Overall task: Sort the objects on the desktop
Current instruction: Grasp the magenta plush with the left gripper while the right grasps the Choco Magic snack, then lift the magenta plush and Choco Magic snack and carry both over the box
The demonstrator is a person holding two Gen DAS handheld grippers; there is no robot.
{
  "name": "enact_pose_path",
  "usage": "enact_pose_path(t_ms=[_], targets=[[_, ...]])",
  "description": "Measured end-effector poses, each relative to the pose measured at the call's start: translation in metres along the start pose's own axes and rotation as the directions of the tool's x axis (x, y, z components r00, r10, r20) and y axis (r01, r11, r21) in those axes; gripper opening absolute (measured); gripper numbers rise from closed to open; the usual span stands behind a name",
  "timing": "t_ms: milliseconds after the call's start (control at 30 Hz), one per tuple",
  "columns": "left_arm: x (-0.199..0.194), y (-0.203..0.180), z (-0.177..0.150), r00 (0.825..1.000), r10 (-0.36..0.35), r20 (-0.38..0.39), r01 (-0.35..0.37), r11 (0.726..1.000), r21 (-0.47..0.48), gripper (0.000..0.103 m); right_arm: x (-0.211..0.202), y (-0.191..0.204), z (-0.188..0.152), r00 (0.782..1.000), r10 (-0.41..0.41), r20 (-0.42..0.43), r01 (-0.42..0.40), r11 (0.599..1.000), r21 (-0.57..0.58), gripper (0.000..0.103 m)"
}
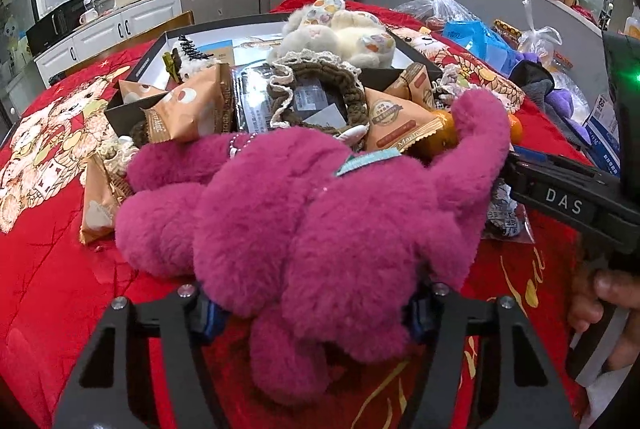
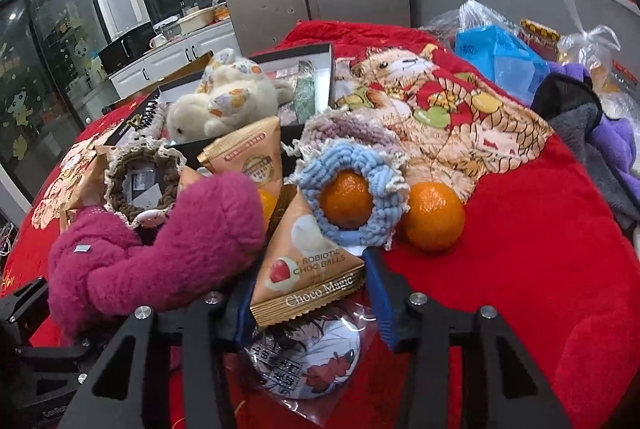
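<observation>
Two handheld grippers worked at the near edge of a table covered with a red printed cloth [image 2: 520,269]. The left gripper [image 1: 312,309] was clenched on a fluffy magenta plush toy [image 1: 320,221]: its blue pads [image 1: 208,313] pressed into the fur from both sides. The toy lay sprawled on the cloth at the near side of the pile, one limb reaching up to the right.

The right gripper [image 2: 312,301] had its blue pads against the two side edges of a tan triangular snack packet [image 2: 308,269] printed "Choco Magic", grasping it. The packet stood just right of the magenta toy and leaned over a round printed badge in a clear plastic sleeve [image 2: 308,361], which lay flat on the cloth. In the left wrist view this gripper came in from the right, held by a person's hand [image 1: 608,293].

Just beyond the packet, a pale blue crocheted ring [image 2: 360,165] sat around one orange [image 2: 346,205]; a second orange [image 2: 432,217] rested on the cloth just beside it to the right. To the left, a brown crocheted ring with cream edging [image 2: 140,185] touched the magenta toy. Several more tan snack packets [image 1: 188,109] lay among these things.

Farther back stood a shallow black box with a white inside [image 1: 160,49], with a cream plush rabbit [image 1: 340,33] lying in it. At the far right were a blue plastic bag [image 2: 496,57], clear plastic bags and grey and purple cloths [image 2: 600,133].
</observation>
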State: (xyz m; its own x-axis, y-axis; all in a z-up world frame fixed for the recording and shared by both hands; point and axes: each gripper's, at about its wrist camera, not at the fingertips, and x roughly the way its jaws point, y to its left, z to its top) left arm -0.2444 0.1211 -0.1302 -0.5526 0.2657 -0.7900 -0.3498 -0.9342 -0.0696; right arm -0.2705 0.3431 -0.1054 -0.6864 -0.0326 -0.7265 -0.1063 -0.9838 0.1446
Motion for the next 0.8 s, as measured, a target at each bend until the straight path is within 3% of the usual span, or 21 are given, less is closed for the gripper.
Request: enact_pose_path(t_ms=[800], targets=[[-0.089, 0.022, 0.004, 0.984, 0.053, 0.173, -0.042, 0.997, -0.065, 0.065, -0.066, 0.036, 0.012, 0.991, 0.002, 0.132, 0.008, 0.997, -0.074, 0.048]])
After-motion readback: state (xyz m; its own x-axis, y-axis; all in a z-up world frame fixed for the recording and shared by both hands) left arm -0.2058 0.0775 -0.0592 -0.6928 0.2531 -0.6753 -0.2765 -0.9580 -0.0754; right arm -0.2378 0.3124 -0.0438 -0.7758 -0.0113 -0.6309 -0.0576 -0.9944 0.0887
